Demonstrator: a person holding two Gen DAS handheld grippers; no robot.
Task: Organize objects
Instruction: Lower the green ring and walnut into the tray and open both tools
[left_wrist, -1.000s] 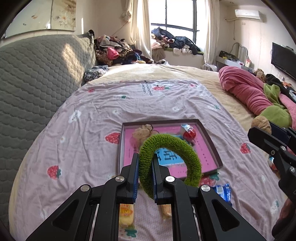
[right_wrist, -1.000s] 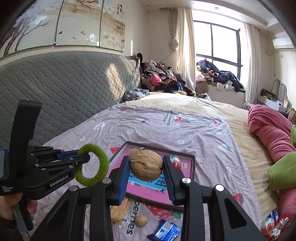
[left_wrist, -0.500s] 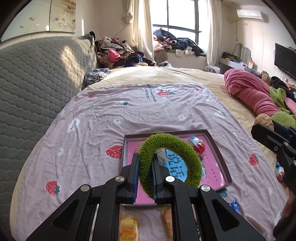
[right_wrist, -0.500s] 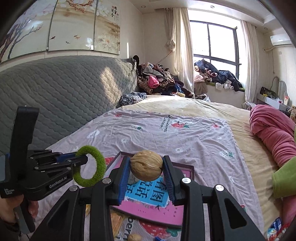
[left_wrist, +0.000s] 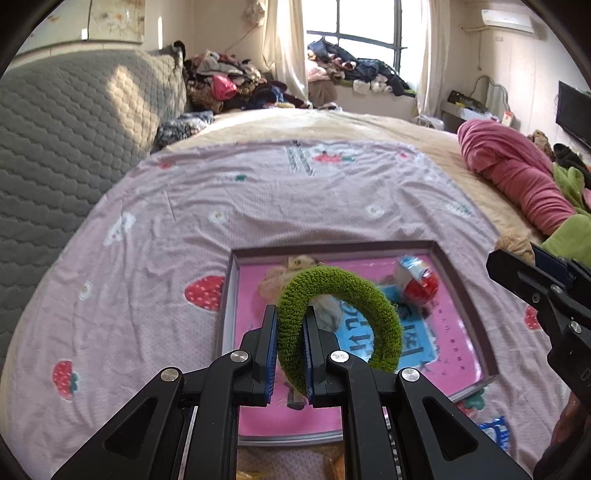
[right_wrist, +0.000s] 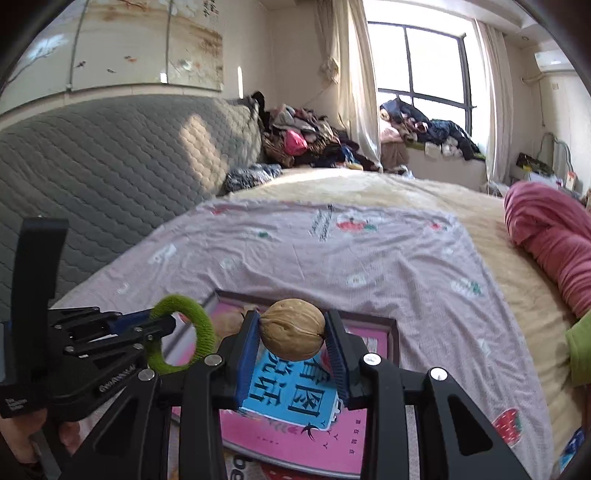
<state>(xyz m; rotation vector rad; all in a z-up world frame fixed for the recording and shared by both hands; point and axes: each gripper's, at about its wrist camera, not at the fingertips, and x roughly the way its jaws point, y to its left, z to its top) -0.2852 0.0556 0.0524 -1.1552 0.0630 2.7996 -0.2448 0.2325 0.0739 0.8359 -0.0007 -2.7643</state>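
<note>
Chinese characters in dark print fill a blue panel on the pink tray (right_wrist: 295, 443), which lies on the strawberry-print sheet (left_wrist: 147, 221). Above it, the right gripper (right_wrist: 293, 334) is clamped on a walnut (right_wrist: 293, 329). The left gripper (left_wrist: 290, 325) pinches a green terry hair tie (left_wrist: 343, 314), also over the tray; small white lettering on its body is too blurred to read.
</note>
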